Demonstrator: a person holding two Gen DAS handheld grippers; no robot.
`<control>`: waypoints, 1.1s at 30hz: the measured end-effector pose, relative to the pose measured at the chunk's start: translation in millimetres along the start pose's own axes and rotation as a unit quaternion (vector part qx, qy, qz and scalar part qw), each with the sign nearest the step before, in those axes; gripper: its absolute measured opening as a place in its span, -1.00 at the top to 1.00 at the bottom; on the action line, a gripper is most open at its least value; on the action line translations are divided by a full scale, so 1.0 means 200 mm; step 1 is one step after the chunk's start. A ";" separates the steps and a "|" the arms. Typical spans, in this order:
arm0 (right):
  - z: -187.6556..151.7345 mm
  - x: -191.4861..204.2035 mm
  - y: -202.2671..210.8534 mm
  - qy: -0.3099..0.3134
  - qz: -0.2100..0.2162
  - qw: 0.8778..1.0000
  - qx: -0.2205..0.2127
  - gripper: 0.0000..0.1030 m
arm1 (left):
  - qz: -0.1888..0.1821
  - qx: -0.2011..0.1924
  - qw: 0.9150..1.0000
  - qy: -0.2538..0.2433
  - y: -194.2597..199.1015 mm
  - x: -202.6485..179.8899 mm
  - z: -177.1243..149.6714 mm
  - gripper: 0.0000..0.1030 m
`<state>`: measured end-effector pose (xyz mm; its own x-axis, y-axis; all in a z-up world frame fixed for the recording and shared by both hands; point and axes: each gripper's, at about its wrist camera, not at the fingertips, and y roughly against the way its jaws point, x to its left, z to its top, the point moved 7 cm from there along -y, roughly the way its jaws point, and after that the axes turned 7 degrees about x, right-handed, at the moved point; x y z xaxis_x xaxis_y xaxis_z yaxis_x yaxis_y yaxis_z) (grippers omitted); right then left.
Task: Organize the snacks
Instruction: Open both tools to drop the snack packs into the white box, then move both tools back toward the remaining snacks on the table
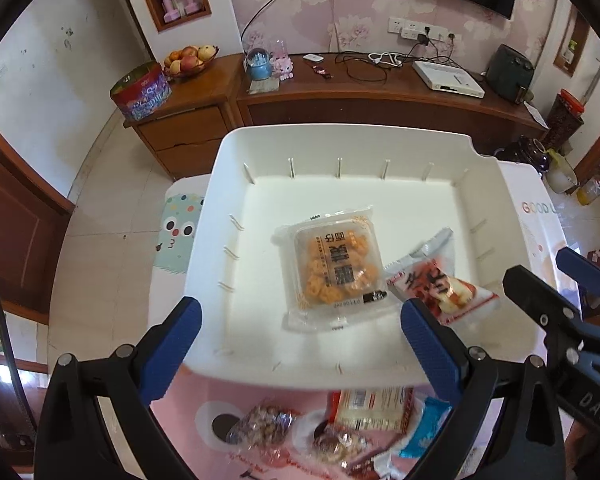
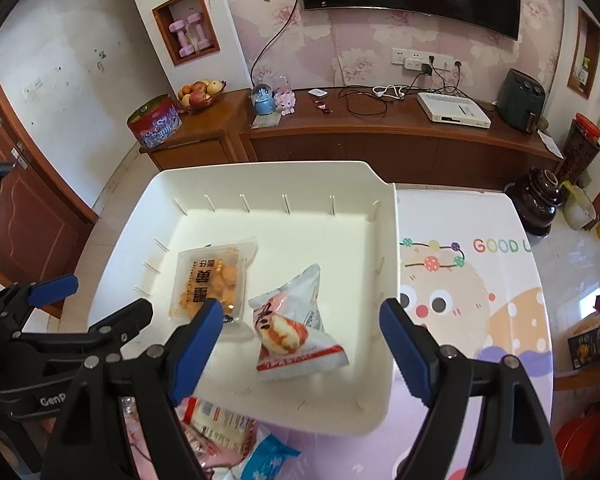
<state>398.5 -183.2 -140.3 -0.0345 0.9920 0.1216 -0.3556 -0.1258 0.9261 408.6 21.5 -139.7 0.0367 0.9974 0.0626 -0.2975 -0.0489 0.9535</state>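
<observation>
Holding two packets in one white plastic bin, rectangular, ribbed inner walls, sitting on the bench with its glossy cartoon-print cover. Lying flat near the bin's middle: square clear packet of orange snacks; touching it on the right, crinkly red-and-white pillow packet. Left hand-held gripper and right hand-held gripper both hovering spread wide, gripping nothing. Several more wrapped snacks piling loosely on the bench just before the bin.
</observation>
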 end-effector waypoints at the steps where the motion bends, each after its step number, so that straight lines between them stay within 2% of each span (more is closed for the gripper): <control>1: -0.01 0.00 0.03 -0.001 0.000 1.000 -0.001 -0.57 | 0.000 -0.001 1.000 -0.002 0.03 0.00 -0.01 -0.93; 11: -0.10 0.05 0.35 -0.002 0.008 1.000 -0.019 -0.57 | -0.013 -0.034 0.999 -0.010 0.37 0.01 -0.17 -0.93; 16: -0.16 0.10 0.57 0.012 0.006 0.999 -0.051 -0.57 | -0.024 -0.064 0.998 -0.013 0.57 0.02 -0.26 -0.93; 20: -0.24 0.14 0.73 0.028 0.012 0.997 -0.078 -0.57 | -0.016 -0.094 0.995 -0.011 0.71 0.05 -0.38 -0.93; 27: -0.46 0.19 0.93 0.058 0.017 0.992 -0.111 -0.57 | -0.045 -0.101 0.994 0.004 0.84 0.08 -0.61 -0.84; 33: -0.74 0.16 1.07 0.093 0.004 0.987 -0.130 -0.57 | -0.067 -0.113 0.991 -0.002 0.92 0.08 -0.85 -0.84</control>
<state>182.1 -176.0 9.5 -0.1996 0.9791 0.0387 -0.5815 -0.1501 0.7995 191.6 38.4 -13.0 0.0934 0.9939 -0.0587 -0.4957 0.0976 0.8630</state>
